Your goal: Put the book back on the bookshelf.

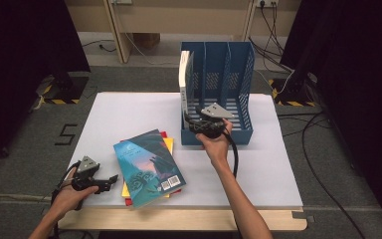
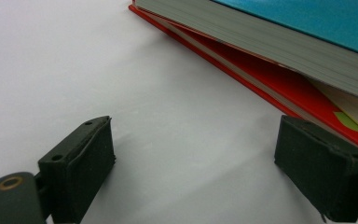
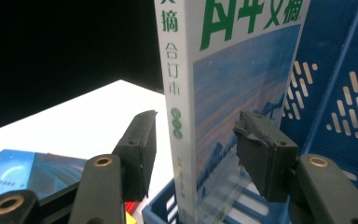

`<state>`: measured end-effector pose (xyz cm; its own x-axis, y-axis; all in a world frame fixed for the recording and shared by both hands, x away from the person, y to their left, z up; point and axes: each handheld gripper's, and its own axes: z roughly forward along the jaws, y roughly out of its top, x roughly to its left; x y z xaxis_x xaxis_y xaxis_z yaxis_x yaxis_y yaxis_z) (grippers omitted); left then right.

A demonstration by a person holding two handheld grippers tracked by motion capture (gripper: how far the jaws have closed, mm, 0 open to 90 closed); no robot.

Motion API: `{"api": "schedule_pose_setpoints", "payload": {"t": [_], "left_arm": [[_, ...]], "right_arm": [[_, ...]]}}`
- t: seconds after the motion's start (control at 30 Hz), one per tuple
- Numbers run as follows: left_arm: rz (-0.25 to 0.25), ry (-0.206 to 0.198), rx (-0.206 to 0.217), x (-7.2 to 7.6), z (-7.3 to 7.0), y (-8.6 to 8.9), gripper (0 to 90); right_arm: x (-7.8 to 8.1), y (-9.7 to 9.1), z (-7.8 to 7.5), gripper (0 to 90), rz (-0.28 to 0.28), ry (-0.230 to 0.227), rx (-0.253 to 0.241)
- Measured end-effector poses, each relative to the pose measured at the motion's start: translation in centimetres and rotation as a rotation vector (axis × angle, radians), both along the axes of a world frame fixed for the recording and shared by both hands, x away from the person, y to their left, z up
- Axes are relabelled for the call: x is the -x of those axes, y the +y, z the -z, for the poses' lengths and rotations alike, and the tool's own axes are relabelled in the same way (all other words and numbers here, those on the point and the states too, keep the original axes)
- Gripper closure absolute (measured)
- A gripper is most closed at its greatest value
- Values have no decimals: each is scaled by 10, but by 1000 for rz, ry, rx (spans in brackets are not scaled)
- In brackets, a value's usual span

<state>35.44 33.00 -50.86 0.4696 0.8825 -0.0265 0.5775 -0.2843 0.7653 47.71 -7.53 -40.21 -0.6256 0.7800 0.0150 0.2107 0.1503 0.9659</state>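
R tool straddles upright book in blue rack's left slot, pads off it; L tool released by book stack, counter front-left.

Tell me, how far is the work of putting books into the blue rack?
One white book already stands in the blue rack's left slot. The right gripper straddles it, fingers apart from it. Three books are left stacked on the table, beside the open left gripper.

White book standing in the blue rack: green characters 摘 合订本 down the spine, 文摘 across the cover. Floor left of the table: black tape mark reading "5".
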Motion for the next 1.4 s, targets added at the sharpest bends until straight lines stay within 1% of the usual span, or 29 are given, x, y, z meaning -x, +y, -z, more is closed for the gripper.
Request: {"api": "schedule_pose_setpoints", "payload": {"t": [0.3,0.37,0.47,0.53,0.73,0.87,0.97,1.03,1.23,1.4], "left_arm": [[1,1,-1,0,0,0,107],[0,1,0,0,0,0,107],[1,1,-2,0,0,0,107],[1,1,0,0,0,0,107],[2,2,-3,0,0,0,107],[2,2,-2,0,0,0,107],[2,2,-2,0,0,0,107],[2,2,-4,0,0,0,107],[2,2,-3,0,0,0,107],[2,3,-4,0,0,0,107]], "right_arm": [[16,-13,3,451,-6,18,7],[19,-16,5,440,-4,30,4],[24,-21,8,439,-3,51,-16],[28,-22,10,436,-4,59,-12],[37,-23,15,430,-29,89,-29],[40,-22,18,425,-37,98,-30],[42,-23,19,419,-53,114,-57],[43,-23,21,411,-54,129,-65],[46,-21,27,400,-67,149,-66],[49,-16,30,394,-92,158,-58]]}}
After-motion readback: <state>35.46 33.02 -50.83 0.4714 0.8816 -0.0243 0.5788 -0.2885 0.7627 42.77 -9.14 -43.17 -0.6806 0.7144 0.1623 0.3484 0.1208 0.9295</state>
